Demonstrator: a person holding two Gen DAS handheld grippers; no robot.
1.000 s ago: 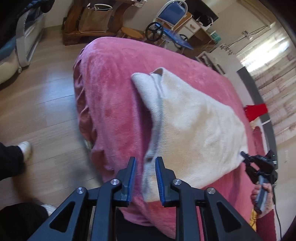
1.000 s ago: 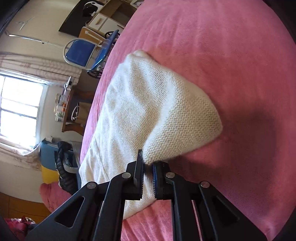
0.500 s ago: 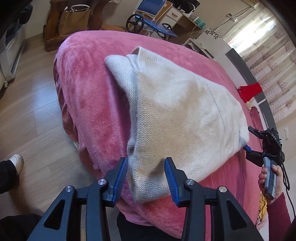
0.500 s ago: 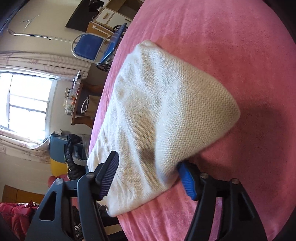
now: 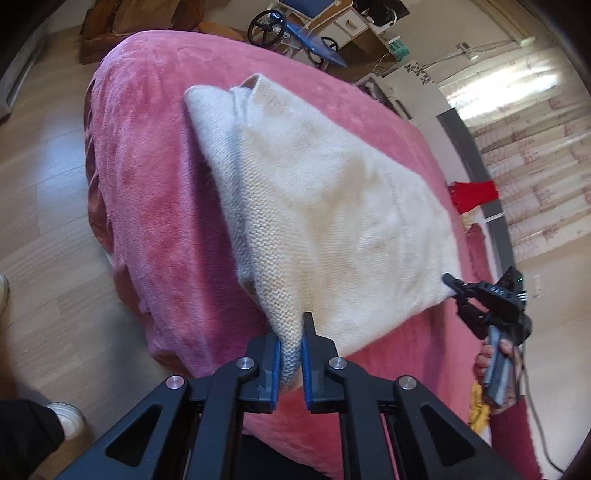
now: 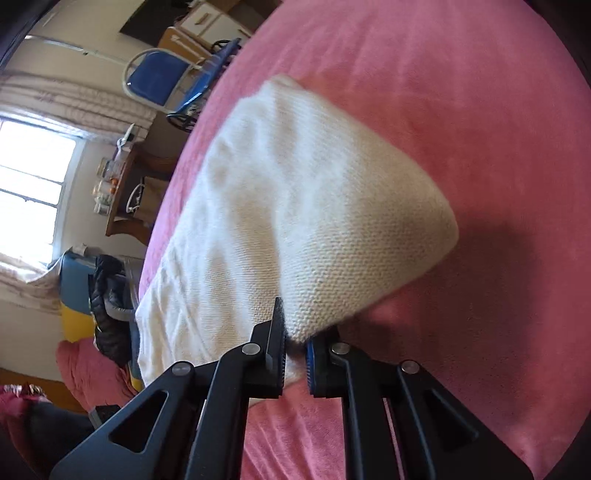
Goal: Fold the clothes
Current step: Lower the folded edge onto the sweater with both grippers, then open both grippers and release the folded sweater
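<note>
A cream knit sweater [image 5: 332, 206] lies folded on a bed covered by a pink blanket [image 5: 147, 166]. My left gripper [image 5: 290, 332] is closing its jaws, and the blue pads pinch the sweater's near left corner between them. In the right wrist view the sweater [image 6: 295, 206] bulges up from the blanket [image 6: 461, 92]. There my right gripper [image 6: 293, 332] is closing too, with the near right corner caught between its pads. The left wrist view also shows the right gripper [image 5: 458, 291] at that corner, held by a hand in a red sleeve.
A wooden floor [image 5: 44, 221] runs along the bed's left side, with a person's white shoe [image 5: 68, 419] on it. A blue wheelchair [image 5: 306, 33] stands beyond the bed's far end. A red cloth [image 5: 472, 194] hangs at the right. A dark jacket [image 6: 110, 295] lies beside the bed.
Half a second ago both grippers stood open around the sweater's near corners. Now both have closed on the knit, and the near edge has been pulled up into peaks.
</note>
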